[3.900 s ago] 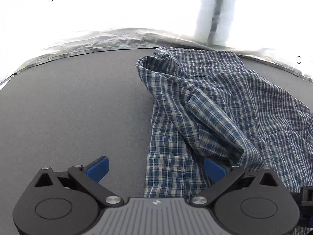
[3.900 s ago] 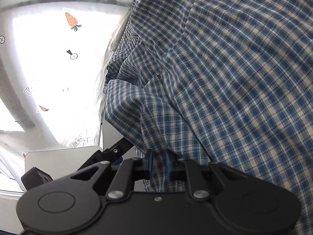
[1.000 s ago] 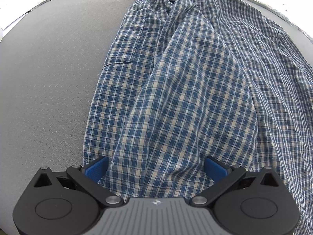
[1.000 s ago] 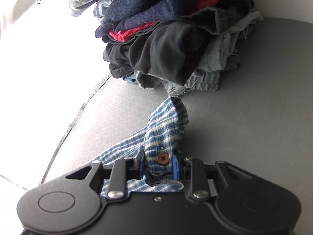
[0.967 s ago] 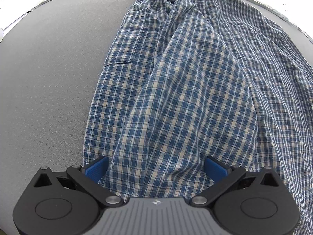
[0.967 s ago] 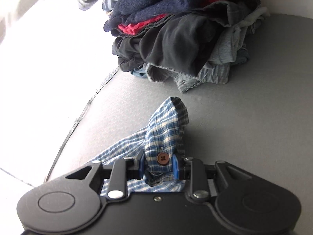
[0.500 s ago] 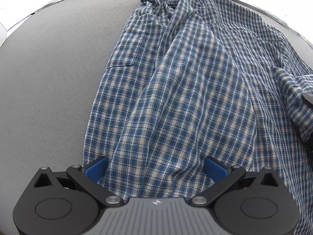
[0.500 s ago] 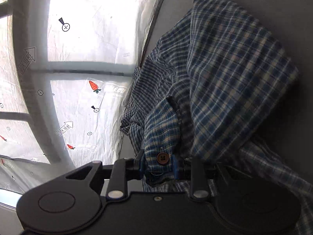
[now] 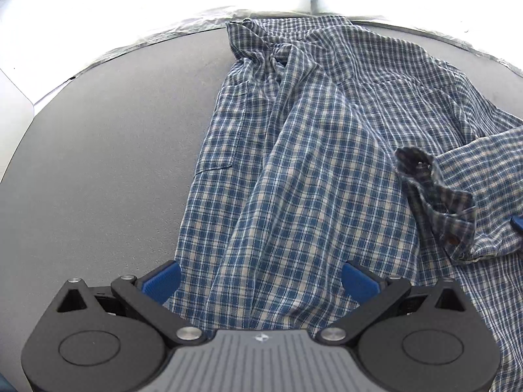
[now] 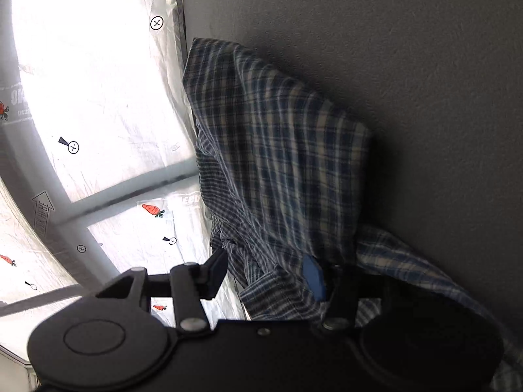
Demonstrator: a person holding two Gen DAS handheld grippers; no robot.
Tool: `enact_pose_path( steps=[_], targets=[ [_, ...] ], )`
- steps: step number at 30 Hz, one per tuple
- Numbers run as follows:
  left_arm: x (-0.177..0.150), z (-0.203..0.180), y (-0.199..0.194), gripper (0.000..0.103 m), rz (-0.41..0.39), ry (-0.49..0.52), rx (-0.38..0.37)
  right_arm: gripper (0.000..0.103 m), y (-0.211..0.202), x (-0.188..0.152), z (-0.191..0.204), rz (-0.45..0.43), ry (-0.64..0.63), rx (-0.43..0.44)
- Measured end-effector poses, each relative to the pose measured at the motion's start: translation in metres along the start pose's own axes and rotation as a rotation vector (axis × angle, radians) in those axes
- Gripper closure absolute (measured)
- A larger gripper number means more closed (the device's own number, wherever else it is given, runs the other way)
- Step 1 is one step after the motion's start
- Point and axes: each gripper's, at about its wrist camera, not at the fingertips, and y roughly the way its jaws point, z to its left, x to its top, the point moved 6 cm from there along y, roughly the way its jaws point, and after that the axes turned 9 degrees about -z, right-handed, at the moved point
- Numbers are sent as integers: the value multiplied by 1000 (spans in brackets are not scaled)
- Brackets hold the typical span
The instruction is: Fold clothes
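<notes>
Left wrist view: at the bottom the left gripper [image 9: 260,279] stands wide open over the checked shirt [image 9: 310,163], which spreads to the table's [image 9: 98,163] far edge; bare table fills the left. The right gripper [image 10: 266,276] has just been opening, cuff [image 9: 447,215] loose between

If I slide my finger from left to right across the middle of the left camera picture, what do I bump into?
Grey table → shirt pocket → long plaid shirt fold → buttoned cuff → blue fingertip of the other gripper at the edge.
</notes>
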Motion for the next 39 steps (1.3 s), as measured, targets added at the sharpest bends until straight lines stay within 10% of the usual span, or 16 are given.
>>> enact_pose_path(
  steps=[12,20,22,27,30,35,39],
  targets=[
    [46,-94,21,15,43,-55,-437,45,-13,12,-4,-86,83,81],
    [52,-122,42,61,95,-17,-449,46,-12,16,-6,-108,82,73],
    [56,-126,41,89,70,5,-446,45,-13,17,-3,-114,52,66],
    [67,-118,25,97,-46,3,-424,44,-20,21,10,-161,-60,22],
    [80,-102,17,97,-107,-39,-405,43,-48,30,19,-230,-314,-93],
    [100,-71,1,97,-208,-109,-371,32,-62,-3,51,-376,-1174,-520],
    [112,-41,-16,97,-281,-145,-335,33,-60,-22,48,-370,-1426,-614]
  ],
)
